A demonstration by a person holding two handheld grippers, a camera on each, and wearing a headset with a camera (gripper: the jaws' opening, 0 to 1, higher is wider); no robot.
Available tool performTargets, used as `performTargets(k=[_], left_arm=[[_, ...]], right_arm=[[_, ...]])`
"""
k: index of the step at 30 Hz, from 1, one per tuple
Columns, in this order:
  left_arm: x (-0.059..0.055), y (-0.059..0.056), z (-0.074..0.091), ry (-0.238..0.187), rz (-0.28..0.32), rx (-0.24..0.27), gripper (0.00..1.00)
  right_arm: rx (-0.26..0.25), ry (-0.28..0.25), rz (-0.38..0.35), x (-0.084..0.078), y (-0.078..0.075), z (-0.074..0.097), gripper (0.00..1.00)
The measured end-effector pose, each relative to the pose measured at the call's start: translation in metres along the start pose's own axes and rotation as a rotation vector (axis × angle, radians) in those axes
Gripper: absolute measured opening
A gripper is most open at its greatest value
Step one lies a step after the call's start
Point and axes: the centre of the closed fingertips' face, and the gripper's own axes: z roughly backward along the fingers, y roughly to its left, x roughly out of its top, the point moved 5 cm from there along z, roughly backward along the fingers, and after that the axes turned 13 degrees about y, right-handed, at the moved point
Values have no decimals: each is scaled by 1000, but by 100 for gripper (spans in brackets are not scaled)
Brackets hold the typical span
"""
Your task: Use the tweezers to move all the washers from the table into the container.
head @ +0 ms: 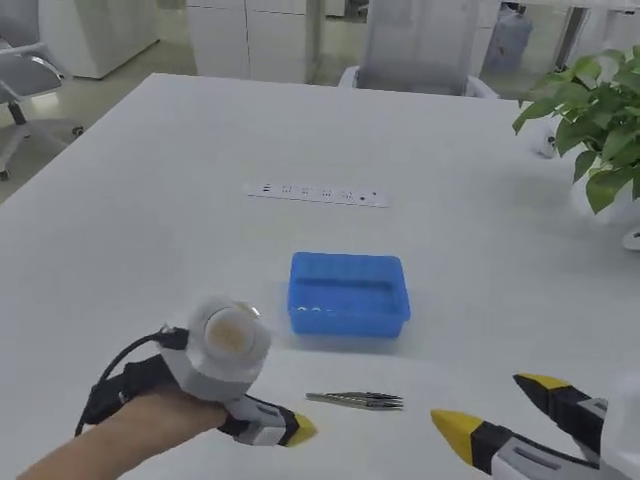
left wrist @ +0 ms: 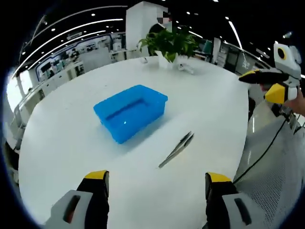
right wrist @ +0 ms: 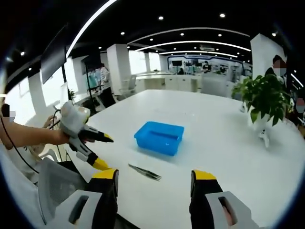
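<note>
The blue container (head: 348,292) stands in the middle of the white table (head: 150,230). A few small shiny bits (head: 315,310) lie at its near left inside; I cannot make out what they are. Metal tweezers (head: 355,400) lie flat on the table just in front of it, free of both grippers. My left gripper (head: 290,428), held in a hand, sits left of the tweezers with its jaws open (left wrist: 157,177). My right gripper (head: 498,405) is right of the tweezers, open and empty (right wrist: 155,174). Both gripper views show the tweezers (left wrist: 177,149) (right wrist: 144,172) and the container (left wrist: 131,112) (right wrist: 159,137).
A white power strip (head: 317,194) lies behind the container. A potted plant (head: 600,110) stands at the far right of the table. Office chairs (head: 420,50) sit beyond the far edge. A black cable (head: 110,375) trails from the left gripper.
</note>
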Motion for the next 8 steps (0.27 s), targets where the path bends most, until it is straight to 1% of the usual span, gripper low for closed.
performTargets(k=[1,2,3,4,5,6,7,8], left_arm=[[1,-1,14,-43,54,-4,90],[1,-1,24,-71,90,7,93],[1,-1,38,-119,128,20,97],[0,-1,47,-136,136,35,99],[-3,0,58,-156,150,74,99],[-5,-1,66,-166,155,92,99],[-9,-1,71,-159,153,100,99],[-11,-2,77,-164,160,116,99]], right_arm=[[-18,-6,5,0,-3,1,62],[-28,-11,7,0,-5,2,63],[-39,-18,6,-1,-9,4,65],[-41,-19,4,0,-10,4,68],[-47,-22,1,0,-13,5,69],[-48,-25,-2,0,-15,5,71],[-49,-27,-9,0,-18,6,73],[-51,-29,-13,0,-20,6,75]])
